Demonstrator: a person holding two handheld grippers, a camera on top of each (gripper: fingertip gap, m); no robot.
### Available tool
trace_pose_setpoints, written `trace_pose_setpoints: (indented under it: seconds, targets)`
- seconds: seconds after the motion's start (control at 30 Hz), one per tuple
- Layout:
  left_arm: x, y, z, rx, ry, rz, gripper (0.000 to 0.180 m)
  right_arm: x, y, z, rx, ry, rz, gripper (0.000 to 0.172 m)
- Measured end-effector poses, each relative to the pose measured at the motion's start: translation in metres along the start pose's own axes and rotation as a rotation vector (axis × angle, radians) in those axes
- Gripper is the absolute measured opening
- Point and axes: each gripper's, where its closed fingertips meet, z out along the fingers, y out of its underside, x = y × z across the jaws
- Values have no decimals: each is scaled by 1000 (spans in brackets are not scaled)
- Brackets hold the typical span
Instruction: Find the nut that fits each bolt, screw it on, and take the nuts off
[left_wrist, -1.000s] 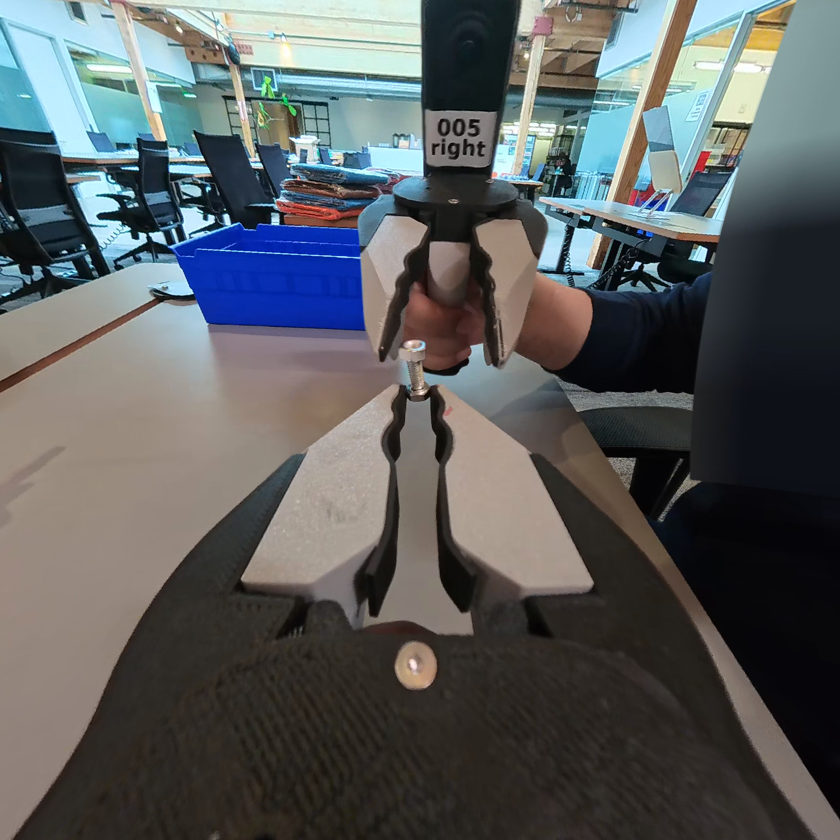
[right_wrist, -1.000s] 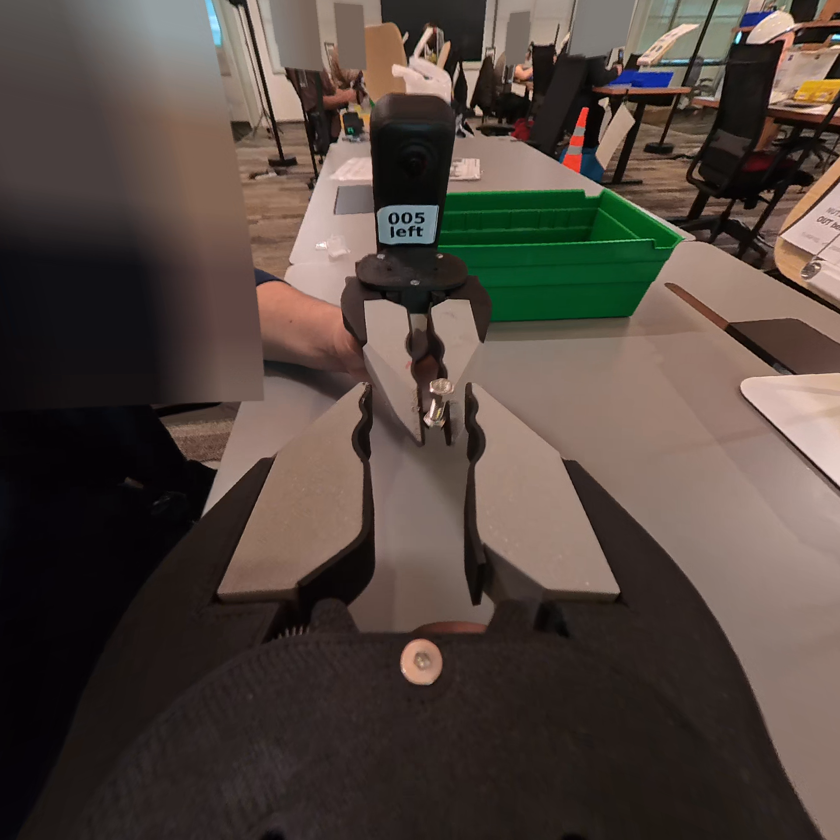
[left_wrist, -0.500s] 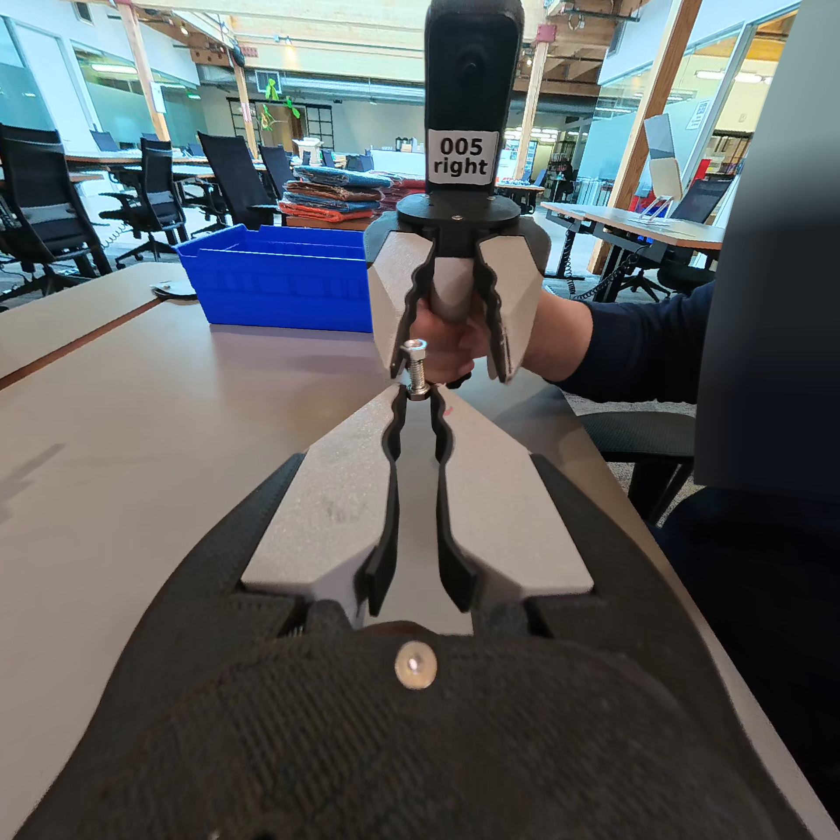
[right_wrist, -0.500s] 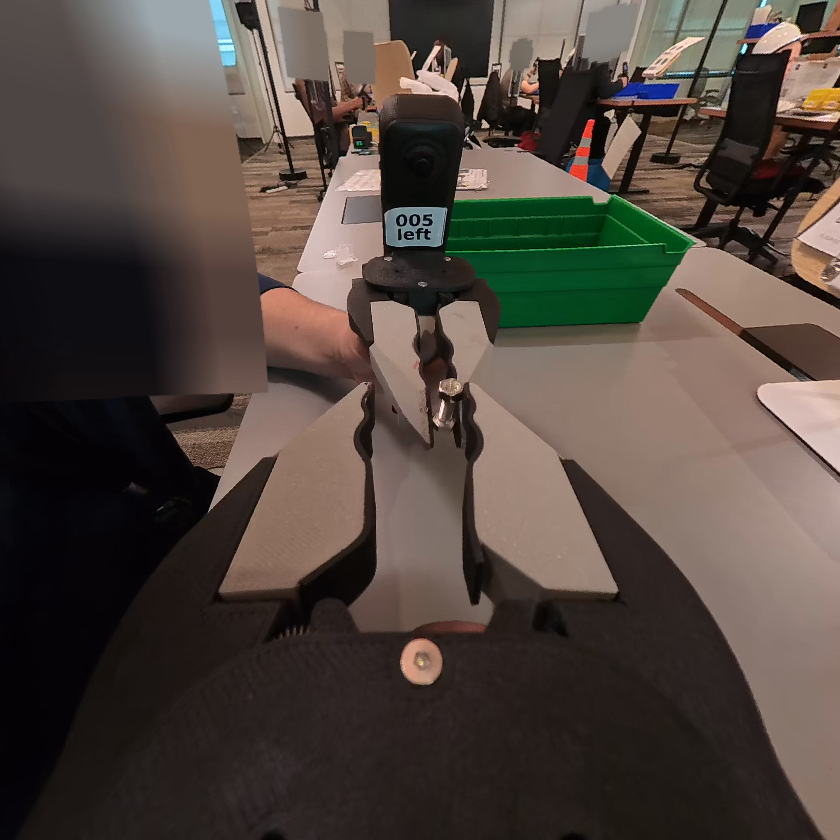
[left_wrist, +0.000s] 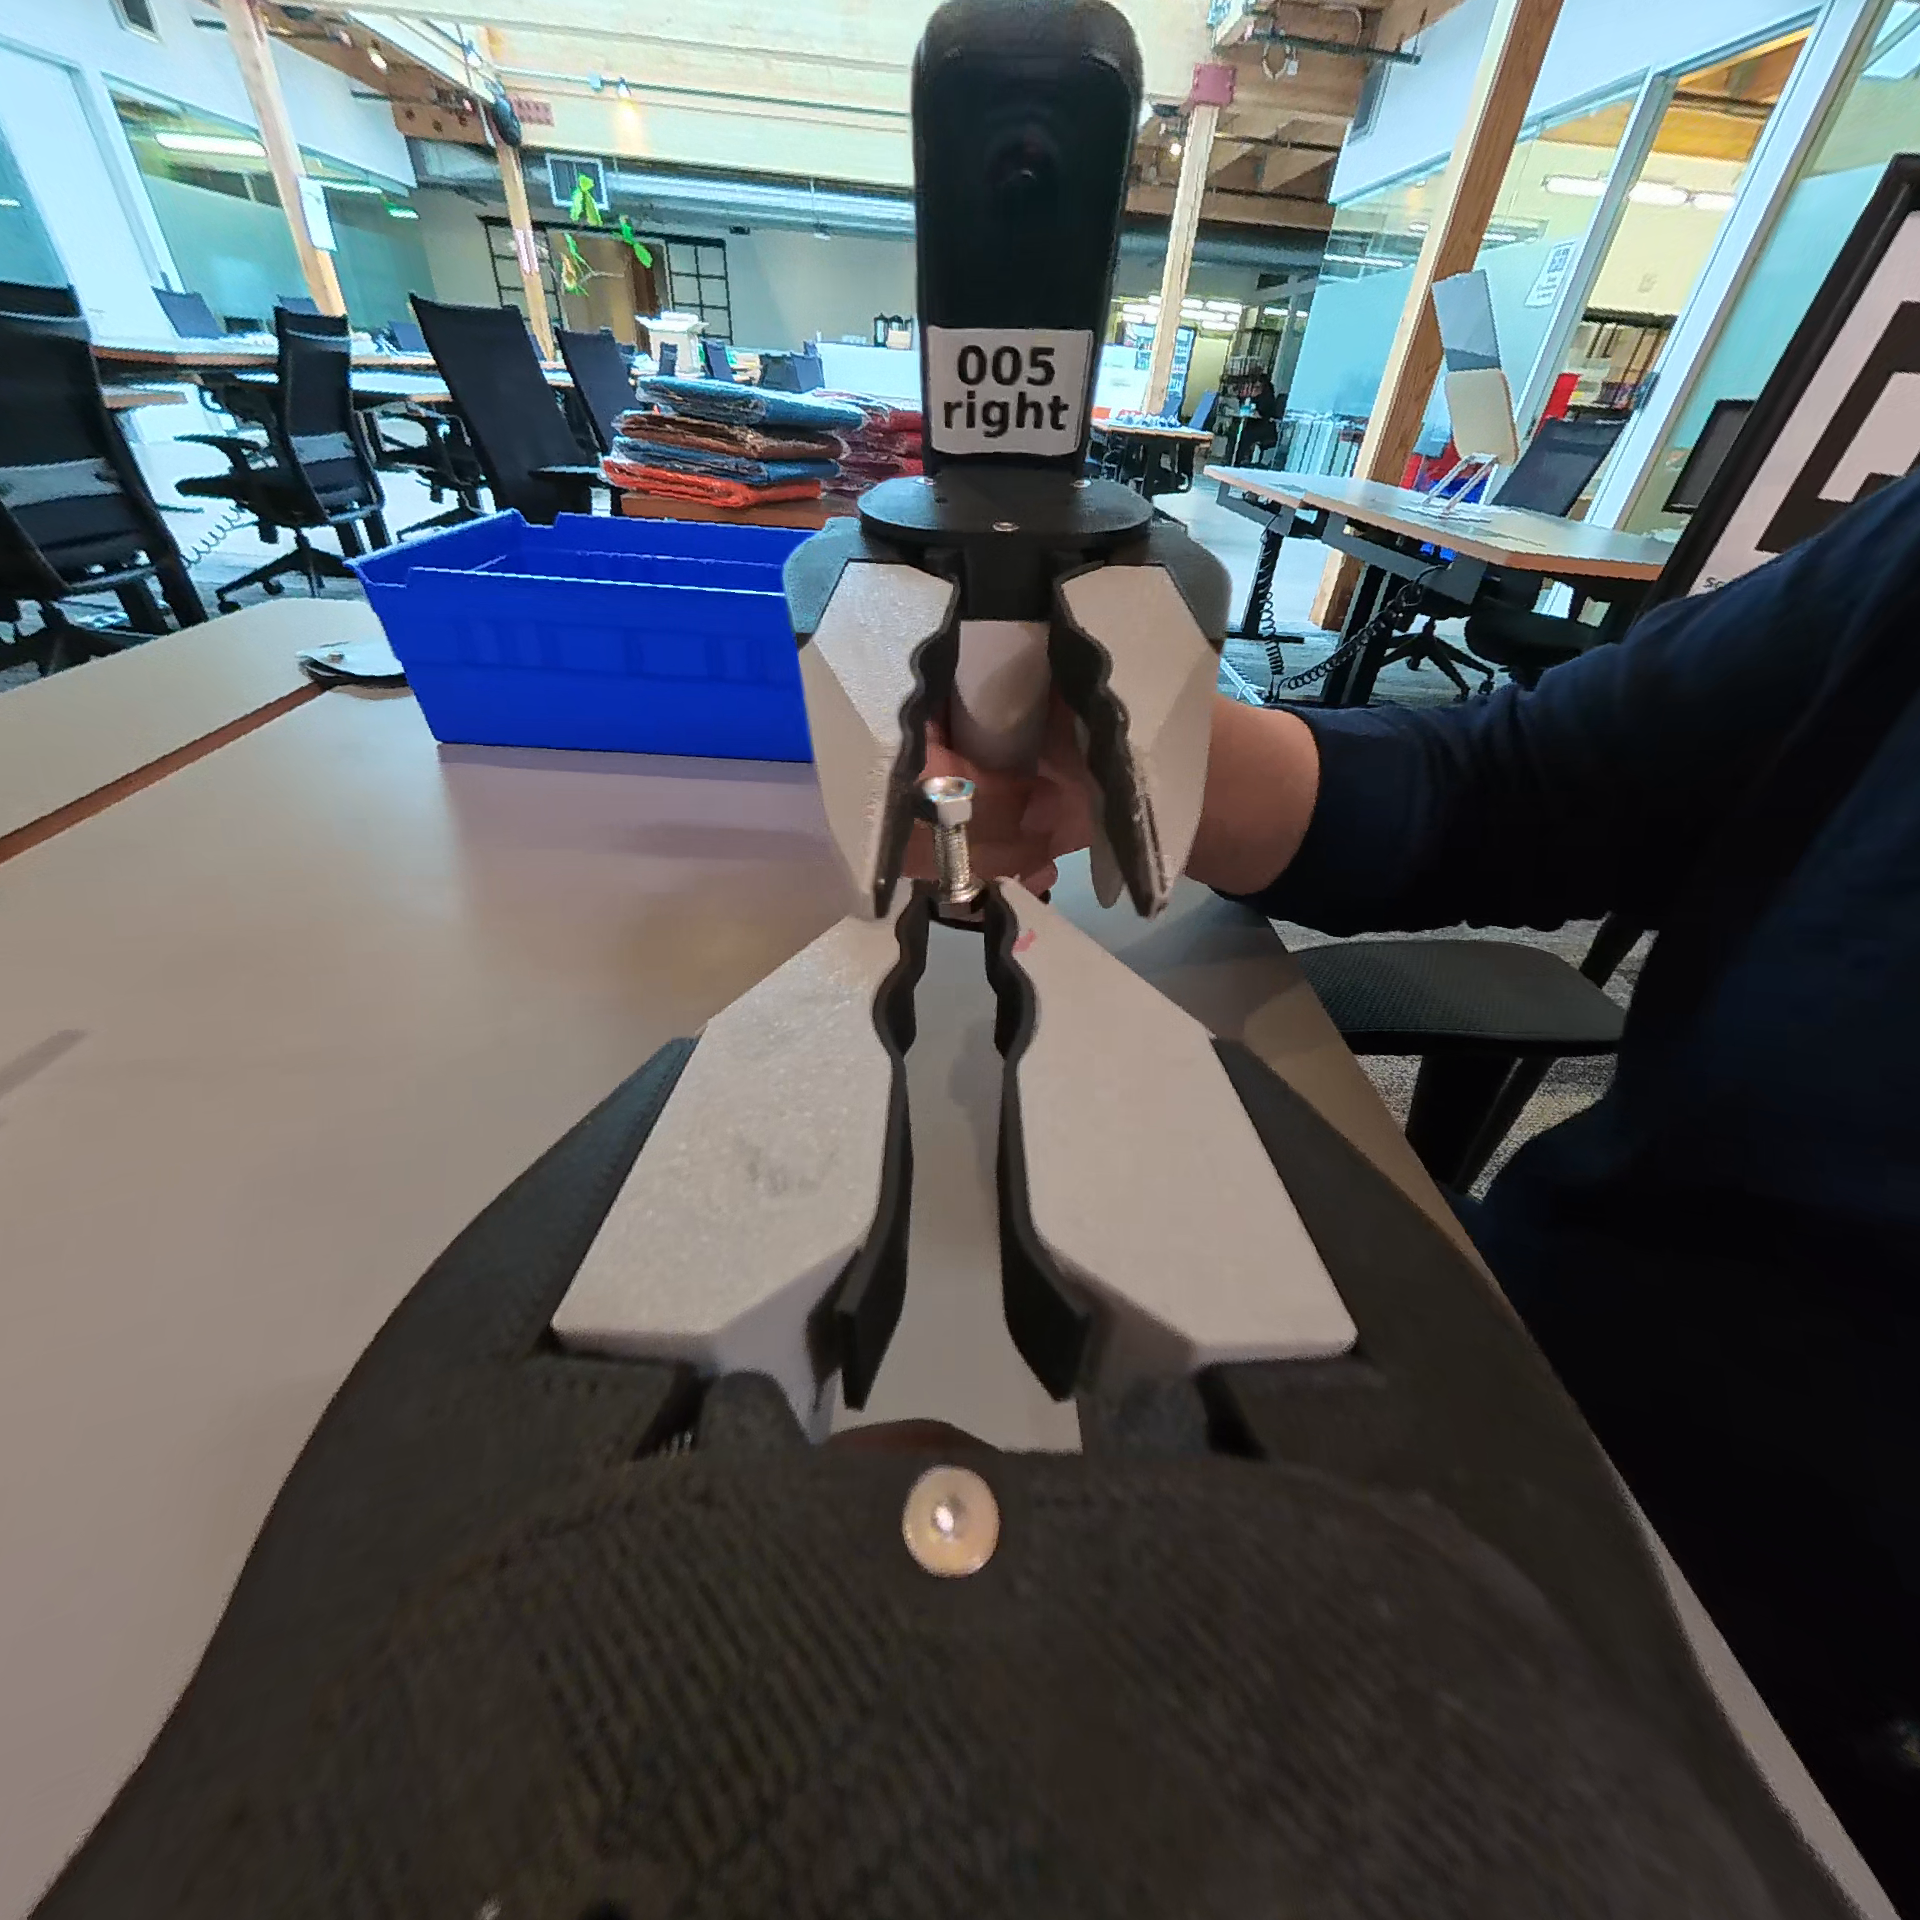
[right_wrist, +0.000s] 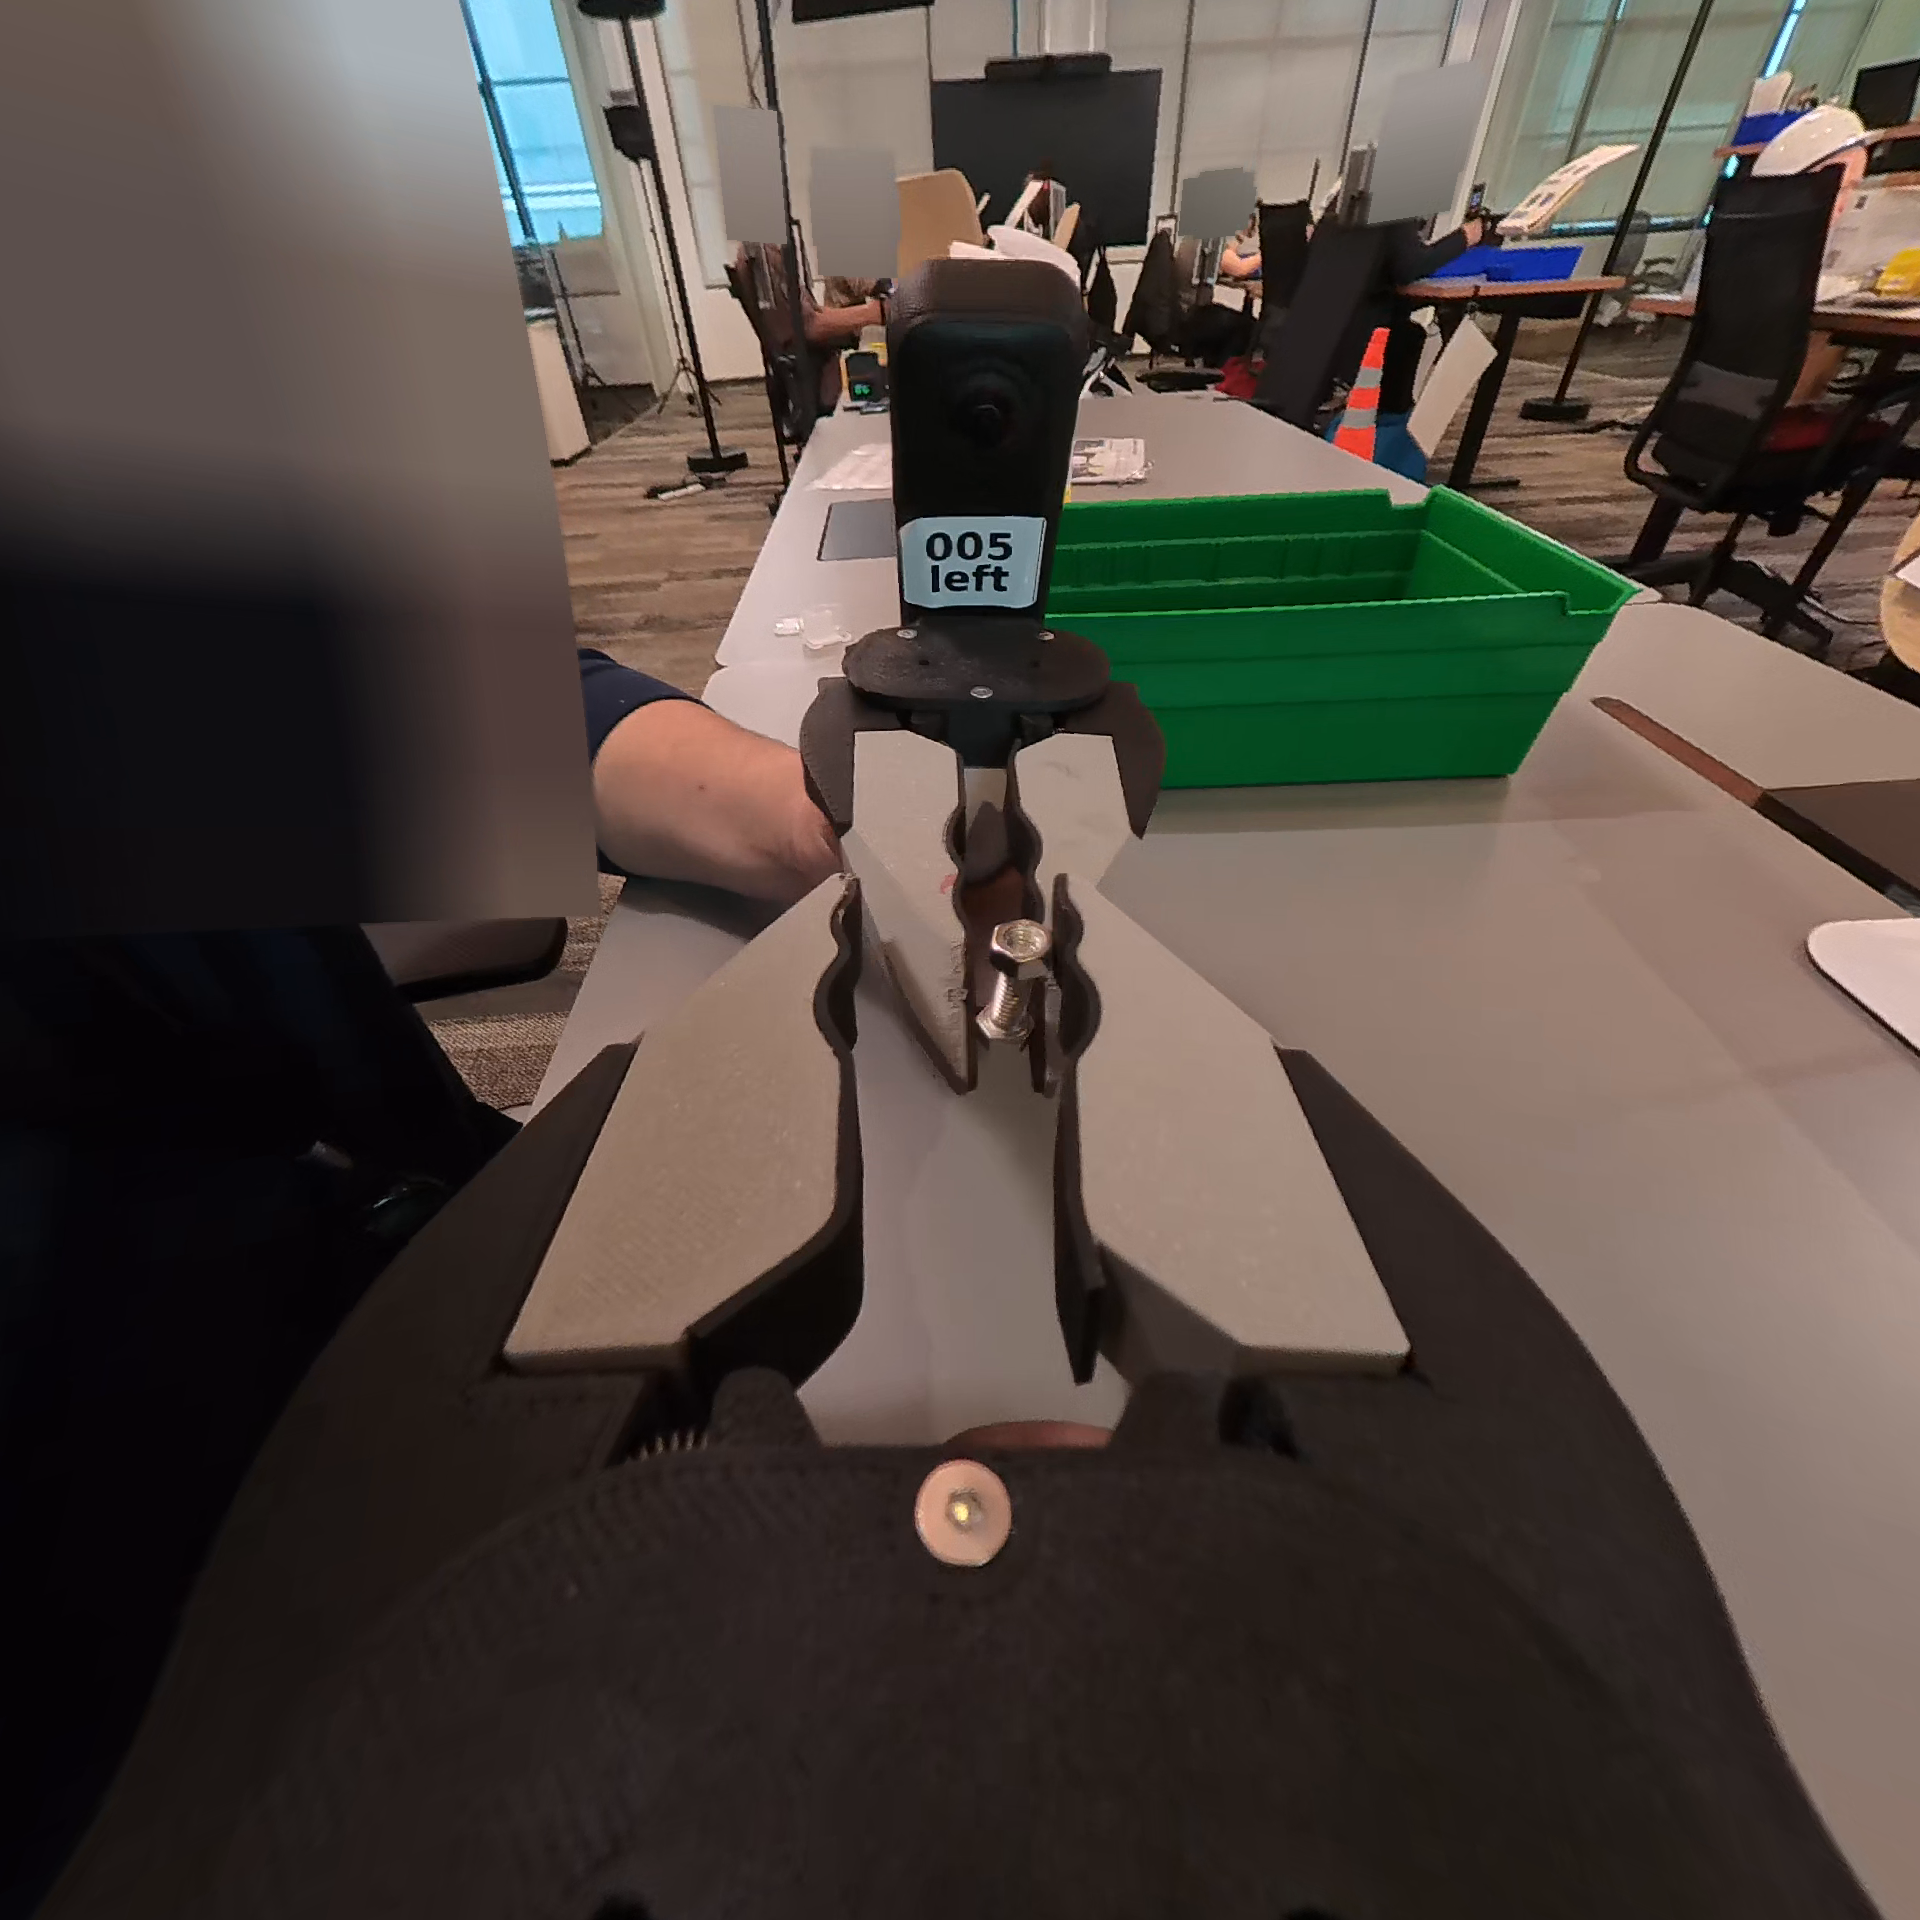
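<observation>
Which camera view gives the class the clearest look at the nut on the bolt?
The right wrist view: the nut faces the camera, its hex shape and threaded hole plain atop the bolt. The left wrist view shows the nut smaller and farther off.

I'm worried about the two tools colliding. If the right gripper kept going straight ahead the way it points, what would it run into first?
Probably the left gripper: its fingertips, clamping the bolt with a nut, already sit between the right gripper's open fingers. Depth is unclear.

Bare table (left_wrist: 312, 987) leftward, blue bin (left_wrist: 592, 655) blocking beyond, green bin (right_wrist: 1351, 644) opposite.
</observation>
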Motion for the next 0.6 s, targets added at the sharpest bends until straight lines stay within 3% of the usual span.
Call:
trace_pose_setpoints:
  seconds: [0.37,0.6]
  targets:
    - [-5,-1,-3,9,-11,-24,8,11,4,-17,-18,90,-13,34]
    - [-4,2,-1,-3,-6,-20,8,17,-7,-23,29,108,-40,14]
